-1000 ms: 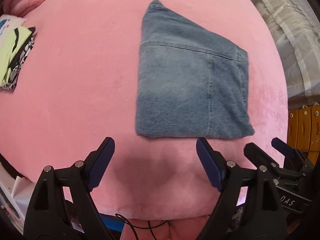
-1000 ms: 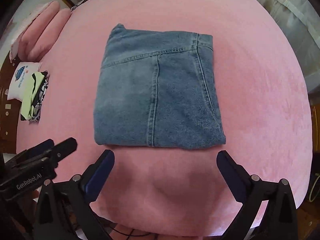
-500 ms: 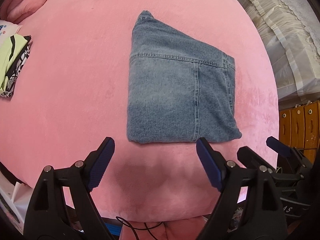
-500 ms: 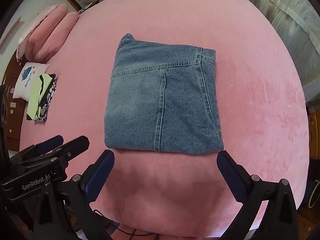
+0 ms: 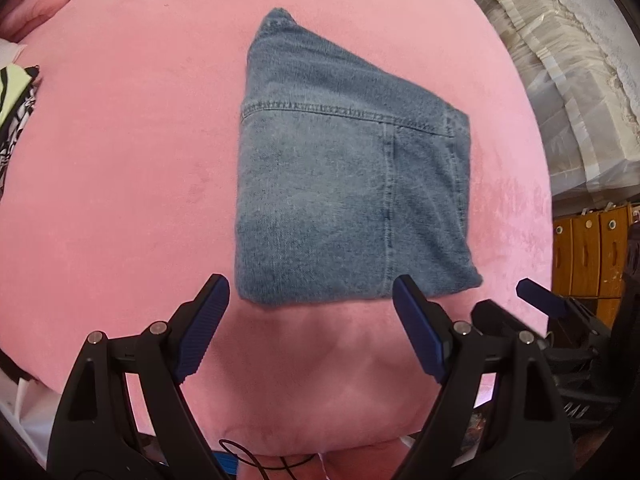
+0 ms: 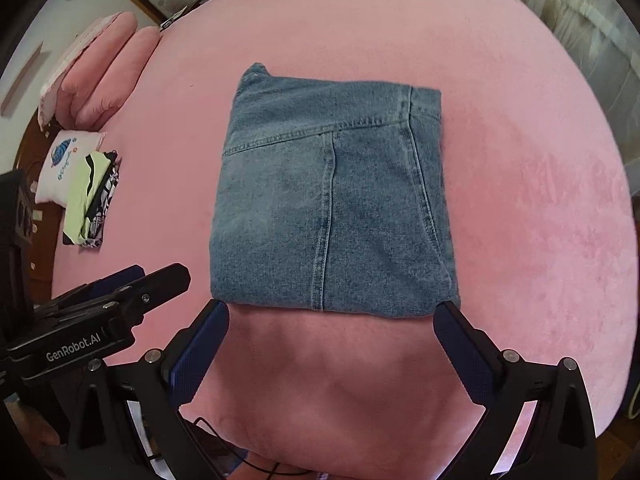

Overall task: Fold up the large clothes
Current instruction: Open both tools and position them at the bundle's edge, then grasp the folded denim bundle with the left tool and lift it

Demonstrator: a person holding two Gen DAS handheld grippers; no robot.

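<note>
A pair of blue jeans (image 5: 352, 196) (image 6: 332, 208) lies folded into a flat square on the pink bed cover (image 5: 120, 180) (image 6: 540, 200). My left gripper (image 5: 310, 300) hovers open over the bare cover just in front of the near folded edge, nothing between its blue pads. My right gripper (image 6: 332, 320) is open too, its fingertips spanning the same near edge from the other side without gripping it. Each gripper shows in the other's view: the right gripper (image 5: 540, 300) at the right of the left wrist view, the left gripper (image 6: 136, 288) at the left of the right wrist view.
A small stack of folded clothes, lime green over black-and-white (image 6: 90, 196) (image 5: 16, 108), lies at the bed's left side beside a white printed pillow (image 6: 66, 160). Pink pillows (image 6: 100, 68) sit at the far left. Pale bedding (image 5: 560, 80) and wooden drawers (image 5: 588, 248) stand right.
Both grippers have come closer to the jeans' near edge, so the jeans look larger and shifted slightly left in the left wrist view. Both jaws stay wide apart.
</note>
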